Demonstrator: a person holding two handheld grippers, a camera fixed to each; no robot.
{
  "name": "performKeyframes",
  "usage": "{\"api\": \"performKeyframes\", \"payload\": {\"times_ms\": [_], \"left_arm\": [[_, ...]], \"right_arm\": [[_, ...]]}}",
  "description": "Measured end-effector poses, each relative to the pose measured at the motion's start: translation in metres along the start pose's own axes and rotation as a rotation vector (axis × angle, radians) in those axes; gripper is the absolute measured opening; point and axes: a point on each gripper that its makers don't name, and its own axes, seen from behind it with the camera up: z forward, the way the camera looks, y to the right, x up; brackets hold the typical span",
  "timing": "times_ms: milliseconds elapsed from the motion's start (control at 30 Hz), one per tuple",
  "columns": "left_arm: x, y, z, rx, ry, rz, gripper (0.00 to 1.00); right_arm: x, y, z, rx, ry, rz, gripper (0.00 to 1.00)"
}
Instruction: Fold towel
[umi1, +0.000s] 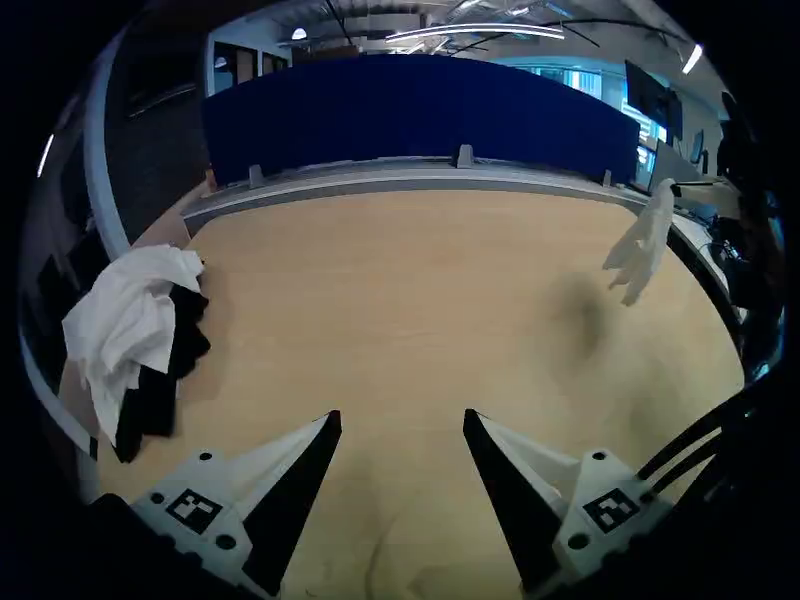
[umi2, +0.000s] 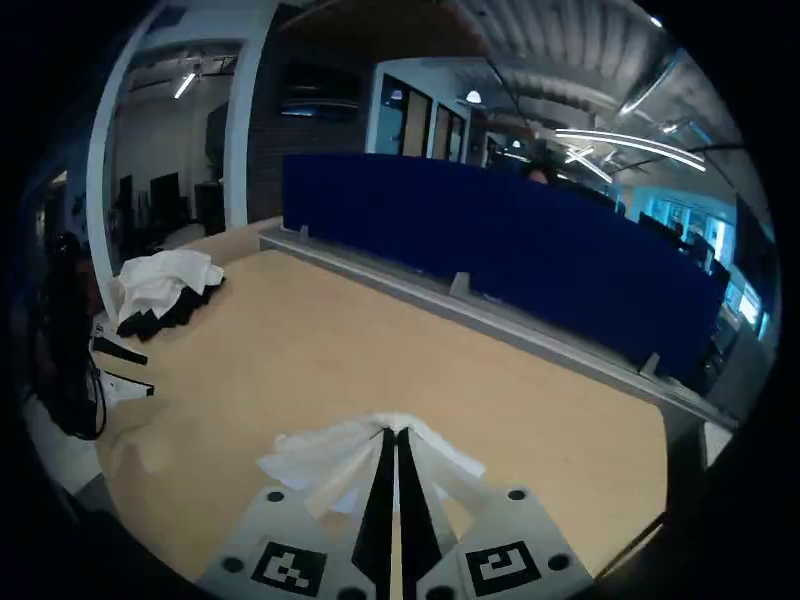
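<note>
Where the towel (umi1: 636, 245) hung: we found it clear of the wooden table (umi1: 400, 280), dangling bunched in the air towards the far right of the left gripper view, with its shadow on the wood below.
Right gripper (umi2: 392, 440): its fingers were pressed together with the towel's white cloth pinched between them and spilling out on both sides. We could not tell whether a corner or a gathered edge was held.
Left gripper (umi1: 401, 415): its fingers stood wide apart and held nothing, low over bare wood and well apart from the towel.
Cloth pile (umi1: 130, 320): white and black cloths lay heaped at the table's left edge, well apart from the towel. We judged them no part of this step.
Step in hand: we judged that no fold had begun and that the towel first needed spreading flat.
Method advised: we recommended bringing the left gripper to a free hanging corner and closing on one layer only. The two grippers would then draw apart until the top edge ran taut, and the cloth would be lowered onto the bare middle of the table.
Risk noted: we judged that a bunched grip would carry creases into the fold.
</note>
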Motion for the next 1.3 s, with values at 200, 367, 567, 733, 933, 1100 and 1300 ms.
{"api": "performKeyframes", "payload": {"times_ms": [200, 367, 567, 733, 933, 1100, 1300], "left_arm": [[0.000, 0.005, 0.003, 0.001, -0.005, 0.013, 0.90], [0.001, 0.011, 0.005, -0.002, -0.007, 0.018, 0.90], [0.005, 0.019, 0.006, -0.003, -0.009, 0.026, 0.90], [0.008, 0.023, 0.007, -0.001, -0.009, 0.029, 0.90], [0.009, 0.028, 0.007, 0.003, -0.013, 0.029, 0.90], [0.008, 0.032, 0.007, 0.006, -0.016, 0.035, 0.90], [0.008, 0.036, 0.005, 0.009, -0.018, 0.039, 0.90]], "right_arm": [[-0.016, 0.044, -0.019, -0.050, -0.011, 0.040, 0.02], [-0.033, 0.075, -0.034, -0.075, -0.030, 0.059, 0.02], [-0.051, 0.108, -0.050, -0.099, -0.050, 0.070, 0.02], [-0.065, 0.133, -0.061, -0.116, -0.062, 0.074, 0.02], [-0.082, 0.155, -0.068, -0.125, -0.082, 0.081, 0.02], [-0.097, 0.165, -0.070, -0.125, -0.104, 0.080, 0.02], [-0.110, 0.169, -0.072, -0.118, -0.123, 0.080, 0.02]]}}
